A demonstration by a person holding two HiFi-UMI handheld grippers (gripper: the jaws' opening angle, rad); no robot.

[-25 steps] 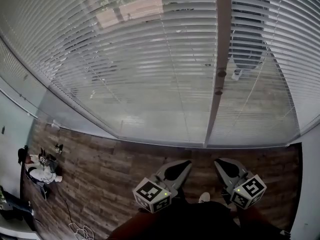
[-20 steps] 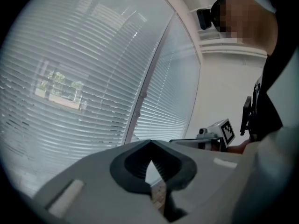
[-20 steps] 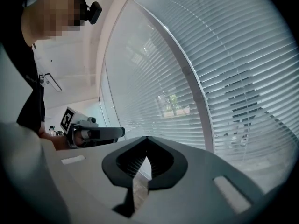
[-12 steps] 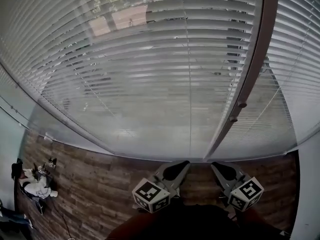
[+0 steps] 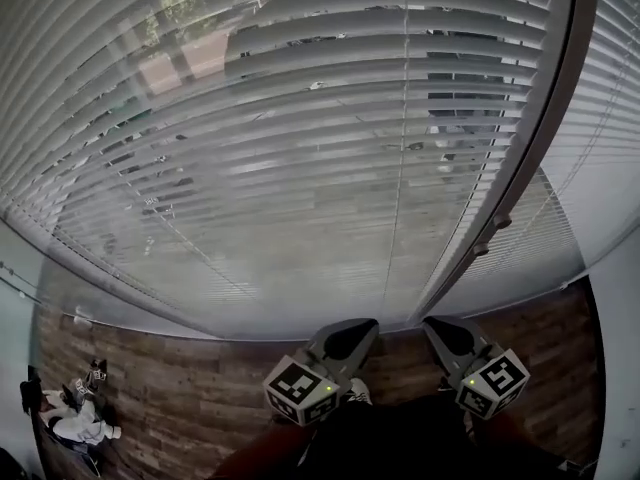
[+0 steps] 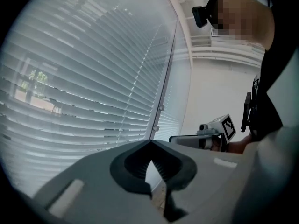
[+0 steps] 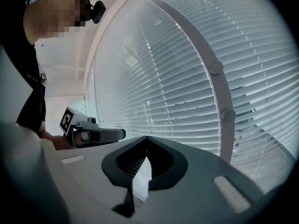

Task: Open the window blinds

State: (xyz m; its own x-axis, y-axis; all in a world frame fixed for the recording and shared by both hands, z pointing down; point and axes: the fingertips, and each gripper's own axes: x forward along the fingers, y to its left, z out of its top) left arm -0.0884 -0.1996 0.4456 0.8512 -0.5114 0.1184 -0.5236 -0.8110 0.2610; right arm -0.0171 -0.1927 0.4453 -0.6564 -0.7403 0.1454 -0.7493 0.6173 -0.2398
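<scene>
- Since a second ago, in the head view, the white horizontal-slat window blinds have swelled to fill most of the picture. The grey upright window post has slid towards the right edge. Both tongs sit low, over the brown wood-plank floor and well short of the slats. The left tongs and right tongs lie side by side, pointing at the window.
- In the left gripper view, the left tongs are pressed together at the tips and pinch nothing. The blinds hang ahead with slats lowered, and thin lift cords are barely visible.
- In the right gripper view, the right tongs are likewise pressed together and empty. The post, with two small round knobs, stands just to the right.
- Risk, as I judge it: arriving with tips closed could jab and bend the light slats. The cords are thin and pale, so a grab could miss them or catch a slat instead. No wand or pull cord is clearly visible yet.
</scene>
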